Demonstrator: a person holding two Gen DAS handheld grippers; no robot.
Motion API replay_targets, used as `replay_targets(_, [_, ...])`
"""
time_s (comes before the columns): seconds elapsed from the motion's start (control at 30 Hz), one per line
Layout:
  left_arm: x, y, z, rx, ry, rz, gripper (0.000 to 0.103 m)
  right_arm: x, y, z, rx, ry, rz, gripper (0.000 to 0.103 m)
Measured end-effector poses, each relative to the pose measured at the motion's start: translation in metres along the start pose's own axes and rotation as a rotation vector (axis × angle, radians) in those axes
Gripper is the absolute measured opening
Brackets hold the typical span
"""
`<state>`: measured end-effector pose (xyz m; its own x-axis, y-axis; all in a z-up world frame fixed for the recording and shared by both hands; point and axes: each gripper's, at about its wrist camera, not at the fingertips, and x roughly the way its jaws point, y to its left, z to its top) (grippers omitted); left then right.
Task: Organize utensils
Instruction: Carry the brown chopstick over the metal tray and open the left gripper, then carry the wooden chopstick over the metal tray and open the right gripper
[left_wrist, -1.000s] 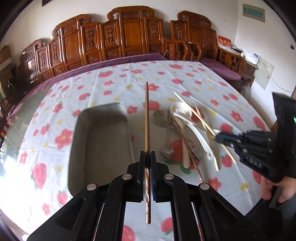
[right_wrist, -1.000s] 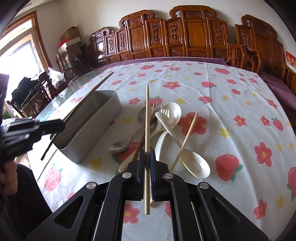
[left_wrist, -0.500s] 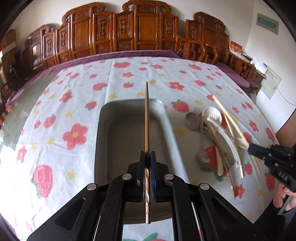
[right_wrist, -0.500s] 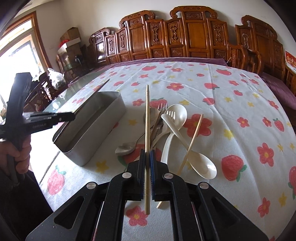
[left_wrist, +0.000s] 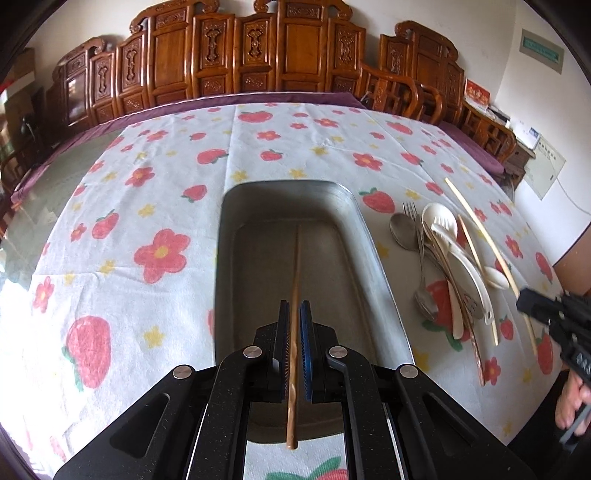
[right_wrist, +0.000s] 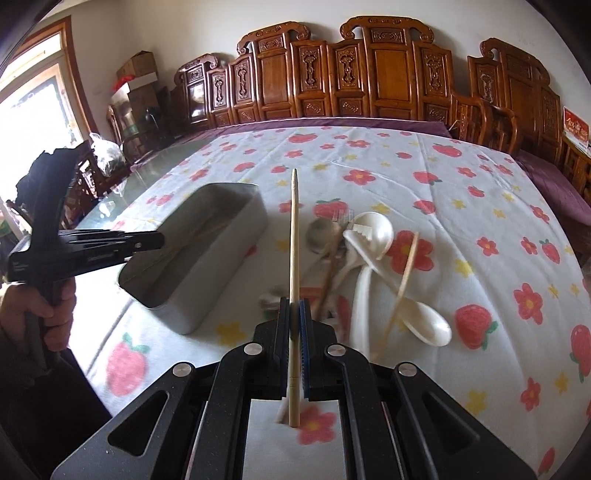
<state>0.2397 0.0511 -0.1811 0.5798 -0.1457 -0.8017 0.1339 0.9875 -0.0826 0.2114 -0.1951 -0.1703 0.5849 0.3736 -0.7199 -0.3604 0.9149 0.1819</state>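
1. A dark brown chopstick (left_wrist: 294, 280), clamped in the left hand-held gripper (left_wrist: 294, 317), hung over the open metal tray (left_wrist: 373, 258) on the table (left_wrist: 110, 206). Its tip pointed toward the tray's far end, and its length ran along the tray's long axis.
2. A second earlier the same chopstick had been over the cloth beside the tray; it had since been brought across and lined up, which suggested release into the tray was close.
3. The right hand-held gripper (right_wrist: 294, 321) held a pale chopstick (right_wrist: 294, 236) tight, pointing away from the camera, between the tray and the pile.
4. Beside the tray lay the unsorted pile: a metal spoon (right_wrist: 325, 236), white spoons (right_wrist: 373, 229), a fork (left_wrist: 410, 212) and another pale chopstick (right_wrist: 404, 280).
5. Carved wooden chairs (left_wrist: 295, 55) lined the wall beyond.
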Motion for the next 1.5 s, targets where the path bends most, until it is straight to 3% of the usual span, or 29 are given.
replay_targets(0.27, [-0.025,0.015,0.009,-0.01,-0.08,0.013,0.01,-0.001,0.042,0.025,0.006,0.002,0.04,0.006])
replay_targets(0.67, [-0.054,0.055,0.018,-0.05,-0.165,0.051,0.012,0.042,0.086,0.057,0.066,0.059,0.079,0.006])
replay_targets(1.17, [-0.056,0.075,0.019,-0.104,-0.166,0.06,0.012,0.102,0.115,0.049,0.077,0.158,0.064,0.006])
replay_targets(1.5, [-0.053,0.069,0.017,-0.085,-0.162,0.061,0.012,0.108,0.109,0.053,0.024,0.131,0.118,0.008])
